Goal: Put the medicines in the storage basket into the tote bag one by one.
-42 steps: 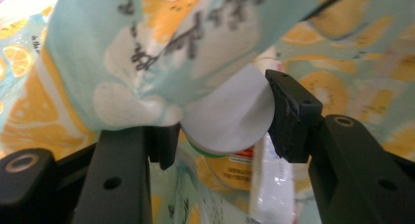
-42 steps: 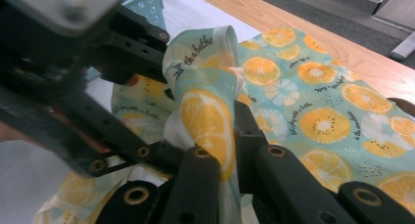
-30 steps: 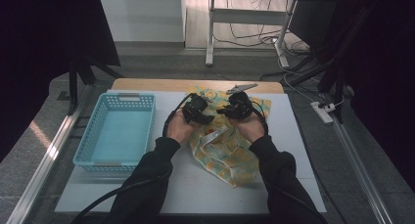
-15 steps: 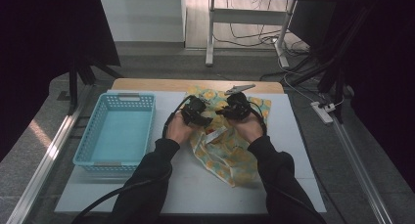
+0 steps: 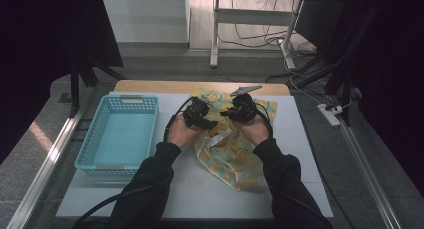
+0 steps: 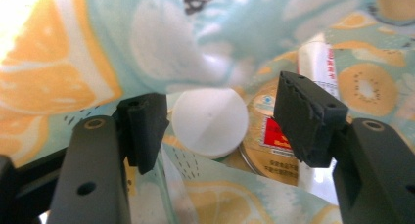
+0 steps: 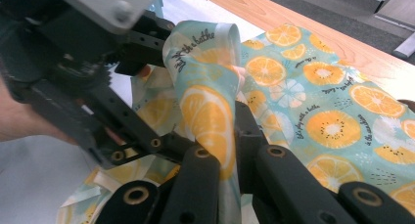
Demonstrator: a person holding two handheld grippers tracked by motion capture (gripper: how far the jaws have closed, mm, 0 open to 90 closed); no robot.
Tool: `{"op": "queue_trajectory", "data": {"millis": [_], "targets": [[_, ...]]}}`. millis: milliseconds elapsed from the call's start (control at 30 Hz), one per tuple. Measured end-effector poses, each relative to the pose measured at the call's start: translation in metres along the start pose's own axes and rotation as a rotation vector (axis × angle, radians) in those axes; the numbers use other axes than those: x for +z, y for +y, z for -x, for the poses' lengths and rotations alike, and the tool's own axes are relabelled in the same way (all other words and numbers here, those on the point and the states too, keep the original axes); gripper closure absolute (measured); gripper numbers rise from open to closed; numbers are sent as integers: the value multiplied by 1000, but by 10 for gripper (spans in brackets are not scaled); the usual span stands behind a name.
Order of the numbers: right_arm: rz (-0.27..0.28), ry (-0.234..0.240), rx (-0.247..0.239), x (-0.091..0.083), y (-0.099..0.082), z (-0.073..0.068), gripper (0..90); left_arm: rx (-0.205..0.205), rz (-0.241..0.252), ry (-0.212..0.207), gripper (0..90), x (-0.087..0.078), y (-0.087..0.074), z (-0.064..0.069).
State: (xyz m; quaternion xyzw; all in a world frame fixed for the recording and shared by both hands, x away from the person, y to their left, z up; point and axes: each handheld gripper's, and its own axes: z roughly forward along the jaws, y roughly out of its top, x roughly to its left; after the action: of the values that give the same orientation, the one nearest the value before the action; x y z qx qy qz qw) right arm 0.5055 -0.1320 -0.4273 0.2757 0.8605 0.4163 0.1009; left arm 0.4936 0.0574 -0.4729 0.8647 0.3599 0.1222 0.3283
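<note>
White tabletop: right tongs (image 7: 220, 150) pinch orange-print cloth (image 5: 235, 154); left tongs (image 6: 220, 121) gape, both forearms converging.

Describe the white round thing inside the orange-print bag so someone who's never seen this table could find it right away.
On the white table top, right of the light blue plastic basket, lies a teal cloth bag printed with orange slices. Its mouth is held up by the right tongs. Inside, between the open left tongs, sits a plain white round cap, unlike the printed gold round tin beside it.

basket (image 5: 120, 131) lies left of the cloth (image 5: 235, 154); both rest on the table (image 5: 200, 189).
</note>
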Motion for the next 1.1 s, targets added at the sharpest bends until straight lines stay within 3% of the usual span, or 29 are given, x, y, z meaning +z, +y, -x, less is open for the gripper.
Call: {"op": "queue_trajectory", "data": {"millis": [633,800,1100], "targets": [[10,7,0,-5,2,0,897,38,63,-126,240,-39,-5,24],[7,7,0,-6,1,1,897,60,59,-136,213,-49,-8,31],[13,14,-4,-9,1,-1,897,40,93,-155,150,-64,-17,37]]}}
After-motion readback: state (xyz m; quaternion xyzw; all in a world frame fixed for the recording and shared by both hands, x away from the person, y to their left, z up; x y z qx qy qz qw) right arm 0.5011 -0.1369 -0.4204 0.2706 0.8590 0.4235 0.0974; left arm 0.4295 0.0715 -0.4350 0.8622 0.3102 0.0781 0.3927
